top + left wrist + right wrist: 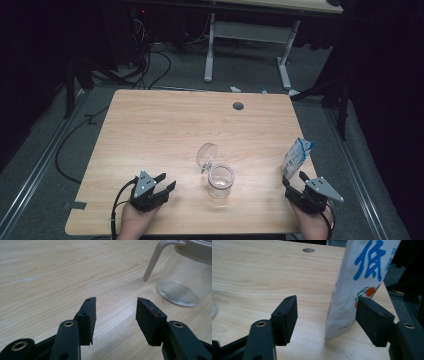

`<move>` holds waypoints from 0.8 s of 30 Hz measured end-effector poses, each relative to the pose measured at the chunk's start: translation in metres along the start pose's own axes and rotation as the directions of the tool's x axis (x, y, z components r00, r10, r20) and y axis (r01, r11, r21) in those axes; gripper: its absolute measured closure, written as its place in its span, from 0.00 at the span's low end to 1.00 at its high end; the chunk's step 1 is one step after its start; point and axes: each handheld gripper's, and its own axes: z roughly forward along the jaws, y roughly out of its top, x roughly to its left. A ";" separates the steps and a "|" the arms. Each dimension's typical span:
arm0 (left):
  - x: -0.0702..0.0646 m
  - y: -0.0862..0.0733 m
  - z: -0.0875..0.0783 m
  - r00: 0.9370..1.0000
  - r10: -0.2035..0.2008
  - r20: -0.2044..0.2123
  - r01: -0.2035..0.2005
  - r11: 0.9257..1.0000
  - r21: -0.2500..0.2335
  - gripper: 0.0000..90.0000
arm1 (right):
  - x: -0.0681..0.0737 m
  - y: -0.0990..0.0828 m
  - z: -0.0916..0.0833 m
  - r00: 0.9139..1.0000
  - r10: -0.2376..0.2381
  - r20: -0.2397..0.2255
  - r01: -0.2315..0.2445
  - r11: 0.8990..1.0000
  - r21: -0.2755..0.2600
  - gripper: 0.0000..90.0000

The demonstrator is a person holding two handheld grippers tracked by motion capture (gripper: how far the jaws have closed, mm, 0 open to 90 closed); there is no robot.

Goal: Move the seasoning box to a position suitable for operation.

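A clear glass jar (220, 181) stands near the front middle of the wooden table (165, 125), its hinged lid (206, 155) flipped up behind it. In the left gripper view the jar (185, 277) is at the upper right, past the jaws. My left gripper (166, 180) (116, 300) rests low on the table to the jar's left, open with nothing between its jaws. A white pouch with blue print (297, 156) (359, 282) stands upright at the table's right edge. My right gripper (294, 177) (327, 298) is open just before it; the pouch sits toward the right jaw, well apart from the left.
A round cable hole (238, 106) (308, 250) lies at the table's far side. The table's right edge runs close beside the pouch. Beyond the table stand a white desk frame (210, 45) and floor cables (150, 70).
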 end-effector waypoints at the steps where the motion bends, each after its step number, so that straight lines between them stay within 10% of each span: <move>1: 0.000 -0.001 -0.002 1.000 0.000 -0.004 0.000 1.000 0.000 0.57 | -0.002 0.002 0.003 1.000 0.004 0.013 -0.004 1.000 0.001 0.34; 11: 0.005 -0.011 -0.026 0.998 -0.019 -0.056 0.018 1.000 -0.016 0.57 | -0.016 0.018 0.023 0.998 0.025 0.062 -0.025 1.000 -0.003 0.28; 24: 0.004 -0.009 -0.022 0.999 -0.007 -0.041 0.007 1.000 -0.012 0.56 | -0.026 0.017 0.017 0.995 0.000 0.096 0.000 1.000 -0.003 0.60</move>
